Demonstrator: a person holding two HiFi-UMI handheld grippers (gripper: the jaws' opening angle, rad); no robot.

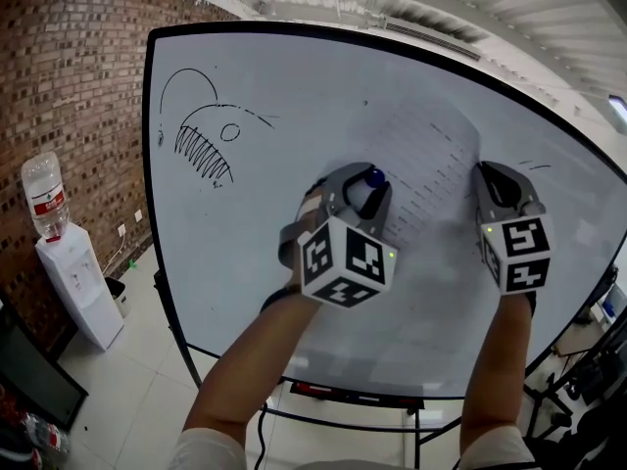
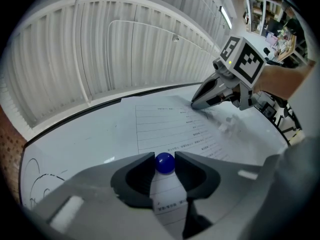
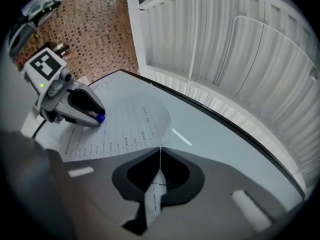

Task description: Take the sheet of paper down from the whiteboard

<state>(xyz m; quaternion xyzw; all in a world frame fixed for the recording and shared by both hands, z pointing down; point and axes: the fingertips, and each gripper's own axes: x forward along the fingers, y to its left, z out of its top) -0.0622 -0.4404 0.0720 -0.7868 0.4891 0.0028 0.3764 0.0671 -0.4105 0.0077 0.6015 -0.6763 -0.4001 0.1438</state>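
A printed sheet of paper (image 1: 431, 164) lies against the whiteboard (image 1: 274, 86), with a round blue magnet (image 1: 374, 176) at its left edge. My left gripper (image 1: 367, 186) has its jaw tips closed on both sides of that magnet (image 2: 164, 163), touching it. On the sheet's right side, my right gripper (image 1: 497, 179) is shut on the paper's edge. In the right gripper view the sheet (image 3: 125, 124) curls off the board and runs as a thin line between the closed jaws (image 3: 160, 159). The left gripper (image 3: 97, 119) shows there at the sheet's far side.
A black marker drawing (image 1: 201, 135) fills the board's upper left. A water dispenser (image 1: 73, 282) with a bottle stands by the brick wall (image 1: 59, 86) at left. The board's stand (image 1: 343, 392) is below, and desks with clutter (image 1: 602, 360) are at right.
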